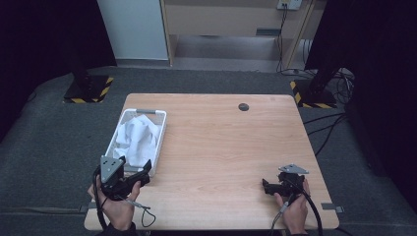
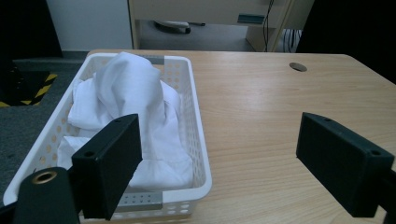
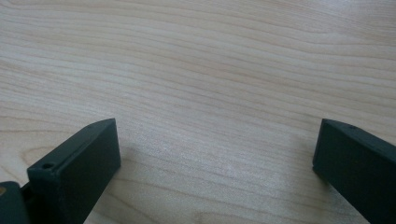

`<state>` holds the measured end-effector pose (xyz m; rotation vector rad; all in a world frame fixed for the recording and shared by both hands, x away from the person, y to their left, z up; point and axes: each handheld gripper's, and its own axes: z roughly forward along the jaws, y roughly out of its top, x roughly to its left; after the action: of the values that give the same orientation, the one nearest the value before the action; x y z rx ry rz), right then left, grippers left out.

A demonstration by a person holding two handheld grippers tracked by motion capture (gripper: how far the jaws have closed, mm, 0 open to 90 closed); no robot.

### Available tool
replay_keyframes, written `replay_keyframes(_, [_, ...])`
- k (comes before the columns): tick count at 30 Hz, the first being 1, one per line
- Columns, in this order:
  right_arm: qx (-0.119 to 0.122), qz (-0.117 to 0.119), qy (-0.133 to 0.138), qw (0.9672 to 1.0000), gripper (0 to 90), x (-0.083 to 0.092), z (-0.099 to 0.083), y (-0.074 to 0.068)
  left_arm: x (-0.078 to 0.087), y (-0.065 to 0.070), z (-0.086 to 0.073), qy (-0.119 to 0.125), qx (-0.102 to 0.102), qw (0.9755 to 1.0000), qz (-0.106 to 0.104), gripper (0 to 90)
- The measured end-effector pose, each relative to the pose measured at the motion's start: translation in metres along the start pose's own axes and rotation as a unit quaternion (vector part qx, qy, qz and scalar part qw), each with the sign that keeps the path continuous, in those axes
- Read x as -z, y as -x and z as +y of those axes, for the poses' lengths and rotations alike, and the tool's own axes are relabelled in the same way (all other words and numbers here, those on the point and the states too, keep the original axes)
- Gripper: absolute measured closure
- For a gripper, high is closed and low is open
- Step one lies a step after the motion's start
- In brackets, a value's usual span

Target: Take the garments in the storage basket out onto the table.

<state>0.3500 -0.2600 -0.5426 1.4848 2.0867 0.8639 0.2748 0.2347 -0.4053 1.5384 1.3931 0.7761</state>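
a wooden table [image 1: 221, 147] carries a white plastic basket [image 1: 160, 142] along its left side, and a crumpled white cloth [image 1: 135, 135] is heaped inside it — the cloth rises above the rim at the far end. the left gripper [image 1: 140, 178], held in the person's left hand [image 1: 115, 206], sits at the near end of the basket with its jaws spread wide and nothing between them; in the left gripper view one jaw is in front of the basket's near wall [image 2: 184, 198] and the cloth [image 2: 133, 100], the other over bare wood. the right gripper [image 1: 268, 187] is low over the table's near right part, well apart from the basket, held by the right hand [image 1: 295, 211] — jaws also wide apart and empty, with bare table [image 3: 210, 84] between them. a small dark round spot [image 1: 243, 106] sits near the far edge
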Motion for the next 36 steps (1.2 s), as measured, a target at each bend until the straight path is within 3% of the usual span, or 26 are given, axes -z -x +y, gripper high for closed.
replay_keyframes(36, [0.000, 0.000, 0.000, 1.0000, 0.7, 0.000, 0.000, 0.000, -0.015, -0.033, 0.031, 0.004, 0.009, 0.9990, 0.044, 13.4])
